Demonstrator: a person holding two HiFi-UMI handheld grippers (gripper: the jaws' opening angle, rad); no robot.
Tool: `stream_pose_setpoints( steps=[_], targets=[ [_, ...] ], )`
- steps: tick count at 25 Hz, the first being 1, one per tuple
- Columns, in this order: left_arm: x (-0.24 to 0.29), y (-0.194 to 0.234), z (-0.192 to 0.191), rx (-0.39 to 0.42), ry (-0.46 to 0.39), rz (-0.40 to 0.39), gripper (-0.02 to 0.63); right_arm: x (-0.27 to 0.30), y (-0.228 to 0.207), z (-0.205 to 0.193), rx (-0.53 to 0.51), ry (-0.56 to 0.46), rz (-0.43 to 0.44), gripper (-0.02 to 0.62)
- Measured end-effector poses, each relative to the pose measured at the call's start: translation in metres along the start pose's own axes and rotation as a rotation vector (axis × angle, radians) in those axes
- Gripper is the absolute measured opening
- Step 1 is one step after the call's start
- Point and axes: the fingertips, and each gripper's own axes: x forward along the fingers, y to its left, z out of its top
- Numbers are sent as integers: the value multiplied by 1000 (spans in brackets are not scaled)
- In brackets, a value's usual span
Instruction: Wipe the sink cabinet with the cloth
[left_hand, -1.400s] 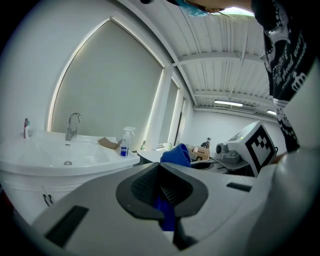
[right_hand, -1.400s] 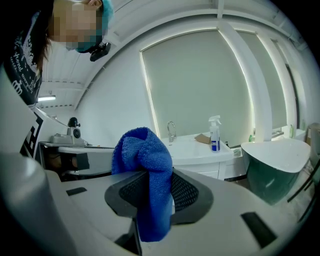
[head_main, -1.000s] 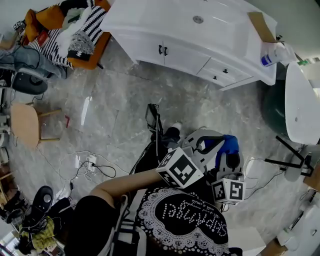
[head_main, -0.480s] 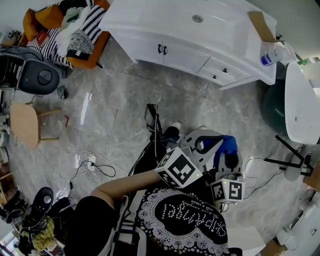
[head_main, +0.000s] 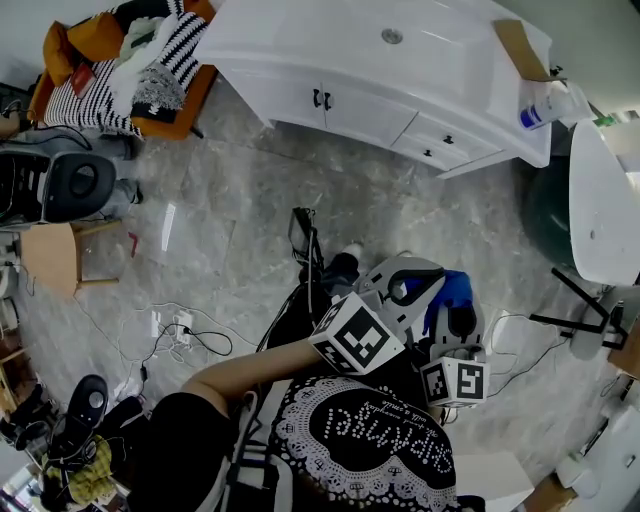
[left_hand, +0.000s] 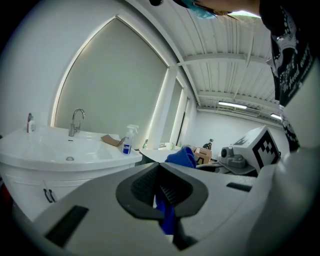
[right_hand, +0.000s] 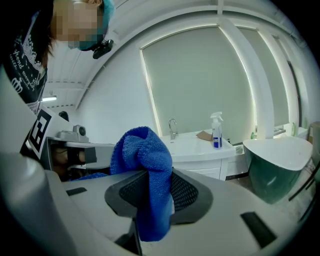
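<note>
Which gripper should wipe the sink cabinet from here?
Probably the right gripper: its jaws clamp a thick fold of the blue cloth, with a bunch sticking out ahead. The left gripper pinches only a thin strip. Both are far from the sink cabinet.

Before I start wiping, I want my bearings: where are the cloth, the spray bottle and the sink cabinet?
cloth (right_hand: 143, 160): right gripper view, its bunched upper fold.
spray bottle (head_main: 540, 108): head view, its body.
sink cabinet (head_main: 360, 112): head view, a front door.

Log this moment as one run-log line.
phase: pre-wipe | left gripper: shut on blue microfibre cloth | right gripper: shut on same cloth | white sink cabinet: apart from grippers
</note>
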Motion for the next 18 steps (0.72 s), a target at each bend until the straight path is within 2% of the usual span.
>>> stream_pose_setpoints(
  steps=[18],
  targets=[
    [-1,2,3,-1,-4,-7,0,1,2,5,-5,-1,-7,115]
  ],
)
